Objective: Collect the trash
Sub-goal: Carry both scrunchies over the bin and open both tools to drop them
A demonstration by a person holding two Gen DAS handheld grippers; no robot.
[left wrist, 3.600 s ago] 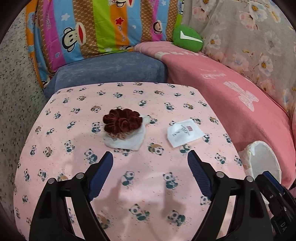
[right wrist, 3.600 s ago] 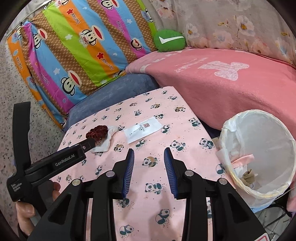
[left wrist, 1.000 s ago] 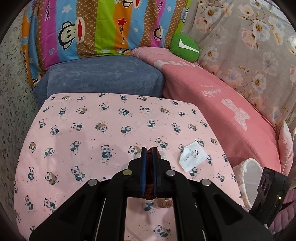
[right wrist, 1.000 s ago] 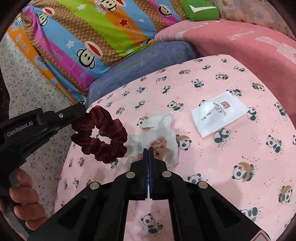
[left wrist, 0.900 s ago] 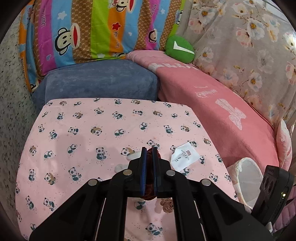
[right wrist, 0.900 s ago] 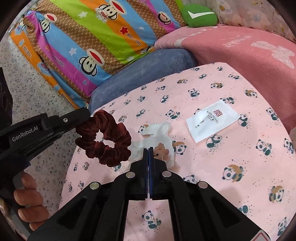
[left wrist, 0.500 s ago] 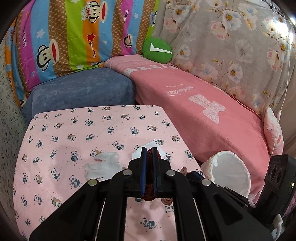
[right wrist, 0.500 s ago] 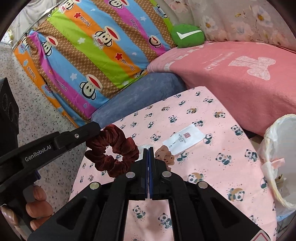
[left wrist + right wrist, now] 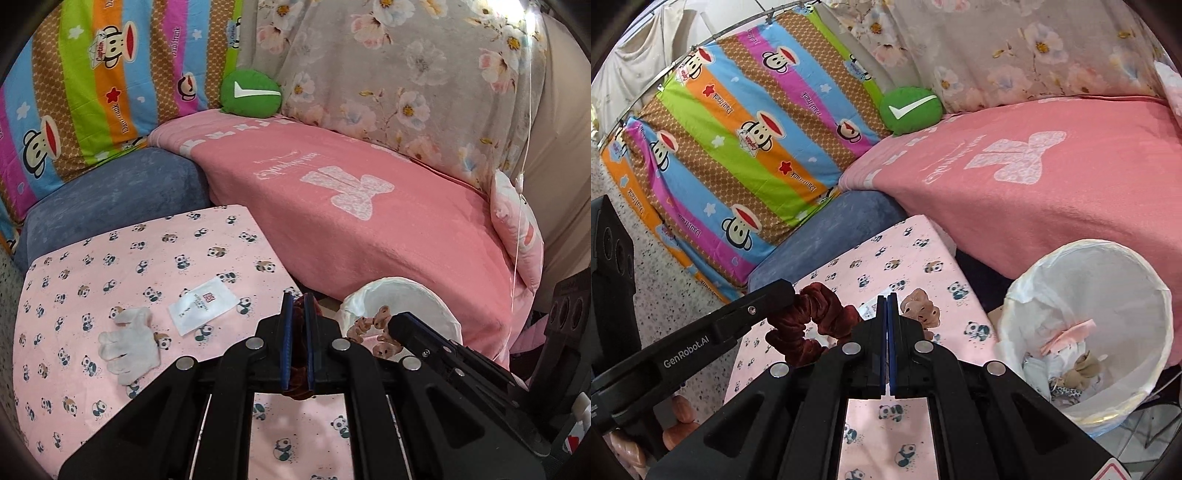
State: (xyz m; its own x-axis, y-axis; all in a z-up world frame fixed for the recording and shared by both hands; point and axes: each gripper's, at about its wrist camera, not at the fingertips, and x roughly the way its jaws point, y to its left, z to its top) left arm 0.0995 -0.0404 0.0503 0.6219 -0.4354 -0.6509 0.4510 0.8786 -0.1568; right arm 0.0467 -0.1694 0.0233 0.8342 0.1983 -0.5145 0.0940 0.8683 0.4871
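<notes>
Meanwhile, at the lower left of the right wrist view, the left gripper (image 9: 783, 295) clamps a dark red velvet scrunchie (image 9: 809, 325), held above the pink panda-print tablecloth (image 9: 912, 254). At centre, the right gripper (image 9: 887, 299) pinches a small tan crumpled scrunchie (image 9: 919, 306) (its jaws fully together). To the right stands the white-lined round waste bin (image 9: 1145, 295), some scraps inside. A white crumpled tissue (image 9: 127, 343) and white flat packet (image 9: 203, 306) lie on the cloth.
</notes>
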